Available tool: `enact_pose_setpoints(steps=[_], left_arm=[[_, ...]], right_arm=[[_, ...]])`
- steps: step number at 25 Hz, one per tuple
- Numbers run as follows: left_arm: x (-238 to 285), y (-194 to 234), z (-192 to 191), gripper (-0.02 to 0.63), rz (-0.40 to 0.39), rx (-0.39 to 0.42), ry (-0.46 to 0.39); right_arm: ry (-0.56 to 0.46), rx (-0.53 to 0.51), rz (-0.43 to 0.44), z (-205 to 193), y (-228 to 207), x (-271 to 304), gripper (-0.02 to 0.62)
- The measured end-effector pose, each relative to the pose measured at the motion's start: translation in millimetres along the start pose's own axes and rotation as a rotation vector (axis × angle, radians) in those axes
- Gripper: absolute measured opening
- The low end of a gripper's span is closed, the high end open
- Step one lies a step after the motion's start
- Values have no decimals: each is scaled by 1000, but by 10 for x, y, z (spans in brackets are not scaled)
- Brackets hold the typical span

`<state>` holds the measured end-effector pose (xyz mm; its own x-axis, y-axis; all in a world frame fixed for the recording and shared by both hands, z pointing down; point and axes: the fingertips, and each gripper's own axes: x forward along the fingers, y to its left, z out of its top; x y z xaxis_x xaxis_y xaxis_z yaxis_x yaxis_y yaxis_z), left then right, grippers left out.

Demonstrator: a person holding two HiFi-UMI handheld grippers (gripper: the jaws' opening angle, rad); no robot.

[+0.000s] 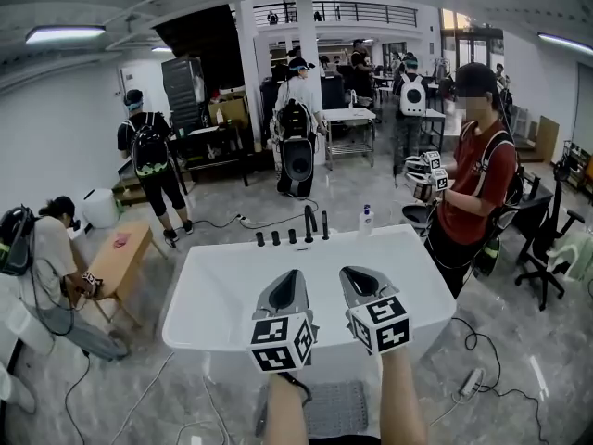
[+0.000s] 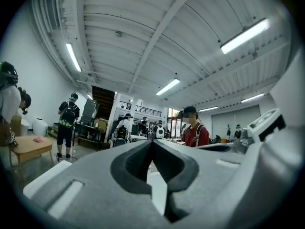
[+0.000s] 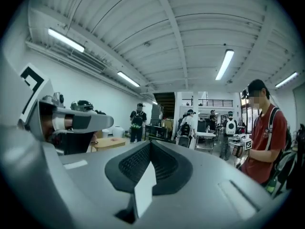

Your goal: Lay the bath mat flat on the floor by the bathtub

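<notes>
Centrally, the left gripper [image 1: 289, 275] and right gripper [image 1: 351, 273] hang side by side over the white bathtub [image 1: 190, 315], each with its jaws pressed together on nothing. The bath mat [image 1: 339, 408] lies on the floor at bottom centre, just beside the tub's near wall. A person in red [image 1: 478, 185] stands right of the tub, and a power strip [image 1: 471, 381] lies lower right.

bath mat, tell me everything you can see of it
The bath mat is grey, with a fine dotted texture, soft-looking and roughly rectangular. It lies flat on the glossy floor just in front of the near side of the white bathtub, in the head view only. The person's forearms cover its side edges; nothing visibly rests on it.
</notes>
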<state>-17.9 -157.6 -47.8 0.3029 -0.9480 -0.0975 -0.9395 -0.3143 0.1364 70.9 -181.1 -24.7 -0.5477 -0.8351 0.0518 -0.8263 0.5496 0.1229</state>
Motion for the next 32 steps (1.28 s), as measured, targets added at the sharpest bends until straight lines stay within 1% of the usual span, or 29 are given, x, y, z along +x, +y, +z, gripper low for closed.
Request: enact_pose_setpoints(steps=[1, 3, 6, 8, 12, 14, 18, 32], left_arm=[[-31, -15, -22, 5, -3, 5, 4], [-87, -85, -76, 5, -22, 8, 14], [-126, -150, -148, 5, -17, 55, 47], [-123, -186, -180, 5, -10, 78, 59], [-117, -293, -261, 5, -13, 97, 66], [-106, -319, -260, 5, -13, 104, 68], [-85, -353, -258, 5, -12, 118, 63], [-77, -365, -317, 5, -2, 126, 63]], right_arm=[[-1, -11, -13, -13, 15, -45, 5], [-49, 1, -32, 16, 26, -163, 5], [-93, 29, -36, 52, 35, -257, 5], [-92, 42, -38, 26, 30, -278, 5], [-103, 6, -21, -28, 74, -331, 5], [-111, 6, -22, -29, 77, -339, 5], [-95, 6, -18, -76, 71, -332, 5], [-97, 18, -27, -102, 1, -336, 5]])
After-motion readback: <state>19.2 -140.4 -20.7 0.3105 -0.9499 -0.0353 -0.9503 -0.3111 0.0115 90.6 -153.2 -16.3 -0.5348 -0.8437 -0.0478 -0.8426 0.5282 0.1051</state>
